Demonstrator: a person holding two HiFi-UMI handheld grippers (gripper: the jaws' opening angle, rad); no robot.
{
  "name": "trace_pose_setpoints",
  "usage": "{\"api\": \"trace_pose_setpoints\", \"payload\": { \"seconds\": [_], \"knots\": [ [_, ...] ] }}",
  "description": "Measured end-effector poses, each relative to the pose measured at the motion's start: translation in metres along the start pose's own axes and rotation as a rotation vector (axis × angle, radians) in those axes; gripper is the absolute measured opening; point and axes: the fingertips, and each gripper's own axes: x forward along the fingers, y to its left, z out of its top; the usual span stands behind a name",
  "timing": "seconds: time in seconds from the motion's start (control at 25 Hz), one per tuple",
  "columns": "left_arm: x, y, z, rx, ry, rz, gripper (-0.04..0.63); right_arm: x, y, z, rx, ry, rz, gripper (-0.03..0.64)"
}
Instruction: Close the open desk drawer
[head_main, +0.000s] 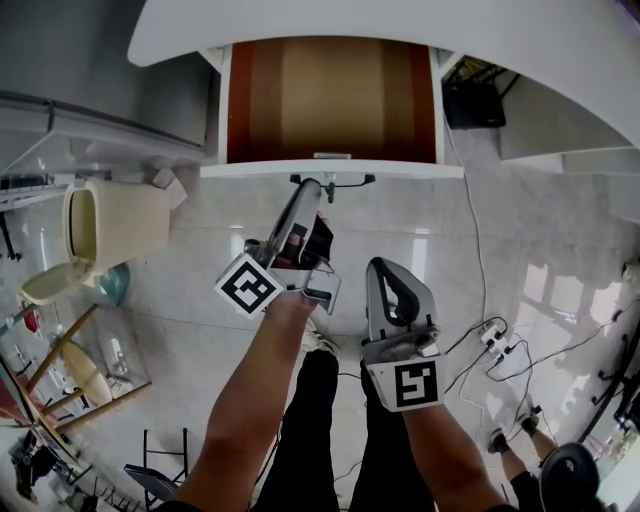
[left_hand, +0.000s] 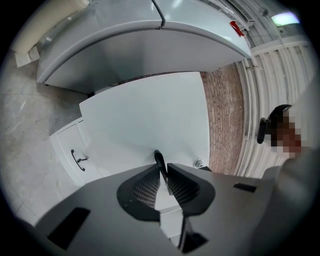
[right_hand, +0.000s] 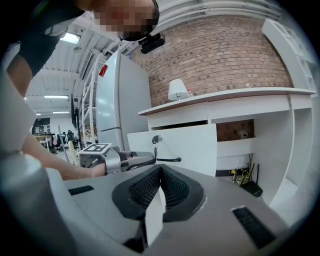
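Between the left claw's (left_hand: 163, 172) tips I have the drawer handle (left_hand: 159, 159) pinched — the drawer (head_main: 330, 100) stands pulled out from the desk (head_main: 400, 25), straight ahead of that claw. My right claw (right_hand: 160, 172) hangs to its right, short of the drawer front — pressed together, empty.

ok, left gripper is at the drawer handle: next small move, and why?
Probably push the left gripper straight toward the desk. Its jaws look closed on the black handle, and the drawer stands well out, wood bottom showing. The right gripper is shut, empty, hanging back.
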Motion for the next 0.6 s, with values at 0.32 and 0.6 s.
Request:
{"api": "trace_pose_setpoints", "payload": {
  "seconds": [0.32, 0.6],
  "knots": [
    [0.006, -0.008, 0.004, -0.057, -0.012, 0.026, 0.044, -0.004, -0.009, 0.004, -0.018, 0.005, -0.008, 0.027],
    [0.007, -0.009, 0.005, -0.106, -0.026, 0.031, 0.041, -0.003, -0.012, 0.008, -0.010, -0.002, -0.014, 0.026]
  ]
}}
